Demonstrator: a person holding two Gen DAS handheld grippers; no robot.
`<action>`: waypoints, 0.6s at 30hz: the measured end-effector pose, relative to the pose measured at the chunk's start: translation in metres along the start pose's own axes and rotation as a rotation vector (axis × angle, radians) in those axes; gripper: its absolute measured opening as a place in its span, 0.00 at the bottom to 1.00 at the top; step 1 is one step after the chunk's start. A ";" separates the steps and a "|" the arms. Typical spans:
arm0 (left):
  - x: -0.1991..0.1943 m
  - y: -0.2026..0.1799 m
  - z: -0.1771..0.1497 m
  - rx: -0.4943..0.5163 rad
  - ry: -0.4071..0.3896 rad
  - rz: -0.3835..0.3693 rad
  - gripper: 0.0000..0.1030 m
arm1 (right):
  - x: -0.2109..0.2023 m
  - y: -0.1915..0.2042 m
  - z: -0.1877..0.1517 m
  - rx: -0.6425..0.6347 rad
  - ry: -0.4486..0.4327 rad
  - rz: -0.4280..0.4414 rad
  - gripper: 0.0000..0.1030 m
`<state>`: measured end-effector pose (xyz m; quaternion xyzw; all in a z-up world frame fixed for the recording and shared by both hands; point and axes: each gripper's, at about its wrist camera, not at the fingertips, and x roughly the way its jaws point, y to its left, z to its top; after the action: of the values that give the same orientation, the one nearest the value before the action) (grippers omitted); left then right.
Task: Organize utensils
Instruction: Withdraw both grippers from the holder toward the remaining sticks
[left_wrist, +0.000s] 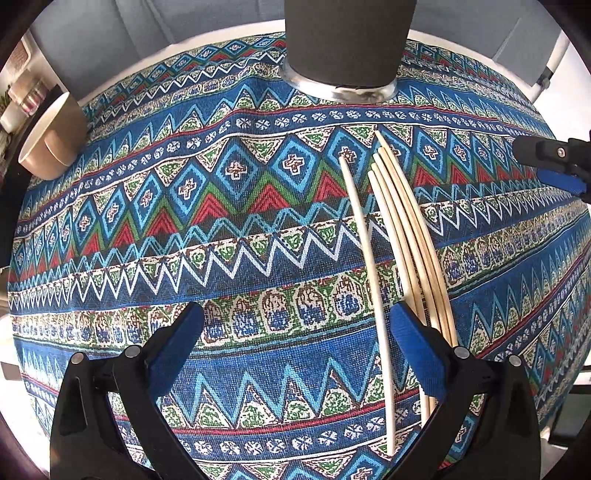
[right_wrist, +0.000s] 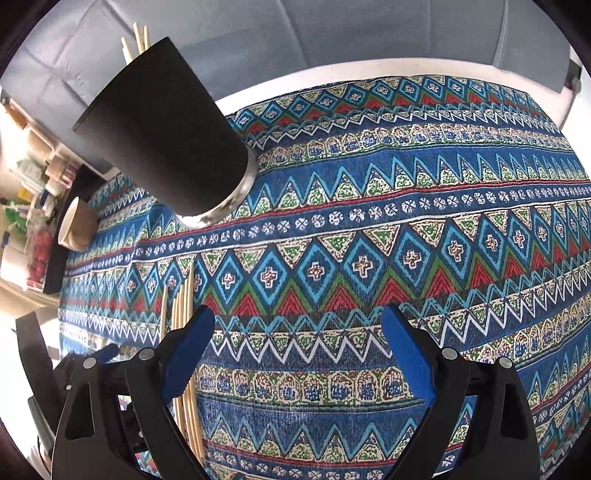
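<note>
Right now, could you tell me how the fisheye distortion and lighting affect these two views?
Left wrist view: the straight pale wooden chopsticks look bowed, and the patterned blue tablecloth bulges. Right wrist view: the tall black cylindrical holder appears to lean, and bright daylight washes out the cluttered left edge.
</note>
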<state>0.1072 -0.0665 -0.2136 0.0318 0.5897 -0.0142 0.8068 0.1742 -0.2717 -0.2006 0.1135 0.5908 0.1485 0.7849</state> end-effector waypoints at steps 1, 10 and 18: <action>0.001 0.000 -0.001 -0.013 -0.001 -0.005 0.96 | 0.001 0.003 -0.002 -0.012 0.007 0.000 0.85; 0.000 0.037 -0.013 -0.104 0.004 0.025 0.96 | 0.016 0.025 -0.016 -0.082 0.069 0.000 0.85; -0.002 0.078 -0.027 -0.177 0.000 0.049 0.96 | 0.031 0.051 -0.031 -0.146 0.110 0.004 0.85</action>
<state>0.0856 0.0133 -0.2167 -0.0252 0.5877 0.0576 0.8066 0.1474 -0.2125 -0.2191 0.0488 0.6203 0.1987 0.7572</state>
